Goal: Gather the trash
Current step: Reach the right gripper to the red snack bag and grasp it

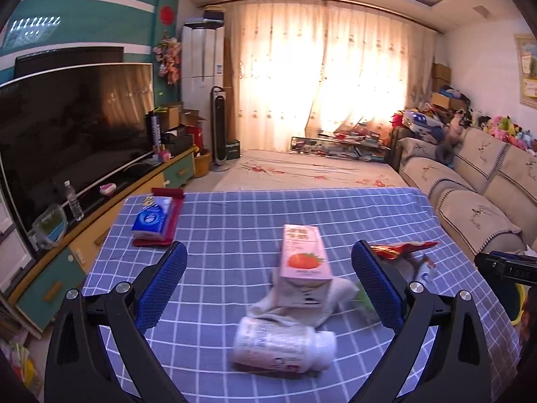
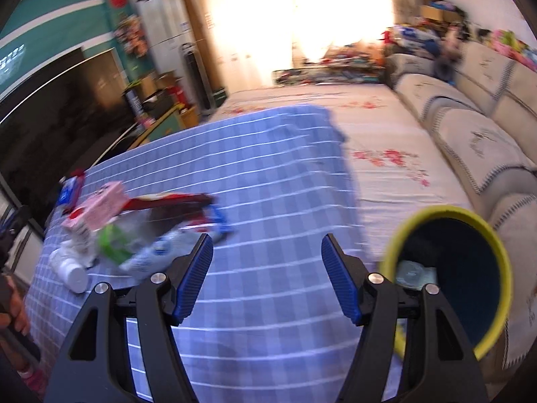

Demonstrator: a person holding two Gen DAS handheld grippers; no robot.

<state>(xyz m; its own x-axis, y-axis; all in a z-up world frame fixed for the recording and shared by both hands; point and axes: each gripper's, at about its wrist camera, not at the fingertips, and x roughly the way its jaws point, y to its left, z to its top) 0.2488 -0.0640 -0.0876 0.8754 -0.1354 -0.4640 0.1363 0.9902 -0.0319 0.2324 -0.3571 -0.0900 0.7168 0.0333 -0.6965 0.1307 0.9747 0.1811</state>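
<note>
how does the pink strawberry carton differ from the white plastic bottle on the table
The pink strawberry carton is a square-edged box; the white plastic bottle is round with a white cap. The carton is propped on a crumpled white cloth, farther from the left wrist camera; the bottle lies flat on its side, nearer. Both are on the blue checked tablecloth.

The left wrist camera is sitting just behind its two blue fingers (image 1: 161,288). It is looking down and forward over the blue checked table (image 1: 235,221), close to the pink carton (image 1: 303,262), toward the bright curtains (image 1: 319,77).

The right wrist camera is looking the same way from farther right, tilted and blurry, close to the yellow-rimmed bin (image 2: 486,231). Both are showing the table, the carton, the TV (image 1: 67,127) and the sofa (image 1: 470,181).
</note>
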